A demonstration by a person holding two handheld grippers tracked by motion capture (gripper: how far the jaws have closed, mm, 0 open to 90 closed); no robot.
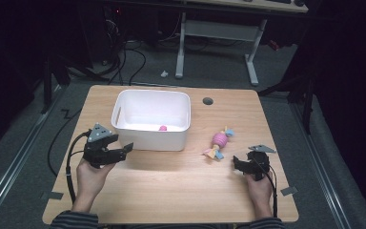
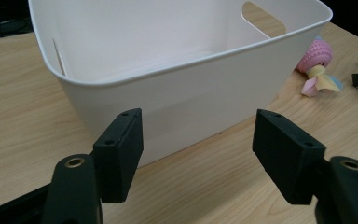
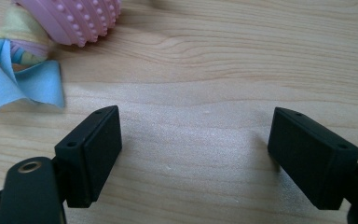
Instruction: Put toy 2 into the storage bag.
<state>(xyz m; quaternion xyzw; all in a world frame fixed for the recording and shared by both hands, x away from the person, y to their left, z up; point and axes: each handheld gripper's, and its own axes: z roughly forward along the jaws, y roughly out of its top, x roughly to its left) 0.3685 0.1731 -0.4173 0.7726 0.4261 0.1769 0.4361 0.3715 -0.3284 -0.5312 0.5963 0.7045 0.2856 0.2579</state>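
A white plastic bin [image 1: 151,119] stands on the wooden table [image 1: 171,186], and a small pink item [image 1: 163,128] lies inside it near the front wall. To its right lies a pink knobbly toy [image 1: 219,141] with blue and yellow cloth tails. My left gripper [image 1: 122,151] is open, empty, and close to the bin's front left corner; the bin wall [image 2: 182,93] fills the space ahead of my left gripper [image 2: 198,144]. My right gripper [image 1: 240,165] is open just right of the toy. In the right gripper view the toy [image 3: 70,18] lies up and to the left of my right gripper [image 3: 196,154].
A round cable hole [image 1: 208,101] sits in the table behind the toy. Beyond the table stands a white desk frame [image 1: 219,33], with cables on the grey floor. Bare wood stretches between the two hands along the front.
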